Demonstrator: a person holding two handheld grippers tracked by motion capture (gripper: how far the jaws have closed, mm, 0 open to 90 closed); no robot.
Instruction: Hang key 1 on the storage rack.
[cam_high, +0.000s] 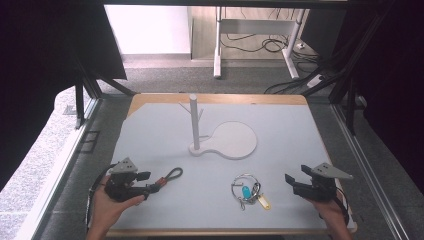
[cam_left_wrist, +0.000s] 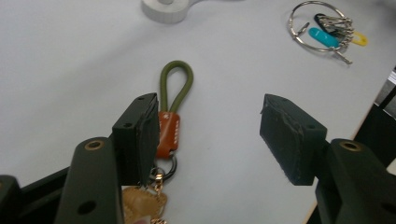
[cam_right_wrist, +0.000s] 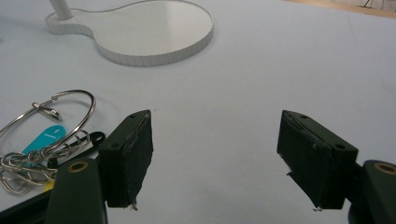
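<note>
Beyond both keyrings (cam_high: 246, 192), white stand (cam_high: 195, 122).

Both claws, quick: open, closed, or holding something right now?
Left claw: open, holding nothing; the olive-loop keychain lies by one jaw.
Right claw: open, holding nothing; the key ring lies beside it.

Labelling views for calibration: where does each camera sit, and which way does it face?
High view: above the person's side, facing forward and down on the table; both hands and the left hand-held gripper show.
Left gripper view: on that gripper, facing the green loop keychain between its open jaws.
Right gripper view: on the right hand-held gripper, facing bare table.
All three views share the key ring and white stand.
</note>
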